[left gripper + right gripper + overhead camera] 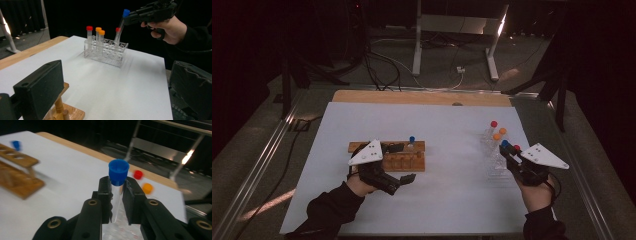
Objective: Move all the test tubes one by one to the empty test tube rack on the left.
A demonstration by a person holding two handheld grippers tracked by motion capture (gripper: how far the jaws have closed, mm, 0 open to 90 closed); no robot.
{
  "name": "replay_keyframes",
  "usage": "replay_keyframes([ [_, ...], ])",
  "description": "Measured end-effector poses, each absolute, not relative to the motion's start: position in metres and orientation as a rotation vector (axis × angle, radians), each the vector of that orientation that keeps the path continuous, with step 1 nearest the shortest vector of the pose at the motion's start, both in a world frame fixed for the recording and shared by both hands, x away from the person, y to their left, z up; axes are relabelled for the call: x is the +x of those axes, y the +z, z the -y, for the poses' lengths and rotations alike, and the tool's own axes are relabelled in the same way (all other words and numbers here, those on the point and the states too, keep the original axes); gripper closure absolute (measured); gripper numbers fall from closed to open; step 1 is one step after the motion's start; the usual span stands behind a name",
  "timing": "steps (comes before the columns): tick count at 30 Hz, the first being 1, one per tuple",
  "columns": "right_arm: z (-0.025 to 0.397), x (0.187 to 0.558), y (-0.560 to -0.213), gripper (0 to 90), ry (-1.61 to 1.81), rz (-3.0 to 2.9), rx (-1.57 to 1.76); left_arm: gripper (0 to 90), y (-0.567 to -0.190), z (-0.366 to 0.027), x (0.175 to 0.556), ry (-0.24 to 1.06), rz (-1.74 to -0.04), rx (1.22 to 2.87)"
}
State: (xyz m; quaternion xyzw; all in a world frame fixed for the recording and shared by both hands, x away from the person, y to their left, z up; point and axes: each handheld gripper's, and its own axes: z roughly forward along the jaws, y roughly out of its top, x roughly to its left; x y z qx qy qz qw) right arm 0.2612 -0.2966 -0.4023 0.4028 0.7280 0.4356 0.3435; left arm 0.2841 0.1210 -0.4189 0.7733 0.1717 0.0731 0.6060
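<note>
My right gripper [117, 187] is shut on a clear tube with a blue cap [118, 170]. In the left gripper view that tube [121, 25] is tilted, with its lower end at the clear plastic rack [105, 52]. In the rack stand tubes with red [89, 28] and orange [101, 32] caps. From above, my right gripper [508, 150] sits at the rack's near right. My left gripper [406, 162] is open, its jaws wide apart over the near side of a wooden rack [362, 146]. One blue-capped tube [412, 139] stands in that wooden rack.
A white mat [432, 200] covers the table, with a wooden edge [422, 97] showing at the back. Cables and a metal stand [417, 45] are on the floor beyond. Bare mat lies between the two racks.
</note>
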Motion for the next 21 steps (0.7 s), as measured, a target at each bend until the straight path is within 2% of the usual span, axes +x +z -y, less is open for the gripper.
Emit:
replay_keyframes([
  [21, 0.233, 0.268, -0.418, 76.7, 1.294, -2.212, 0.89, 1.4, -0.408, -0.11, 0.283, 0.14, -0.362, 1.804],
])
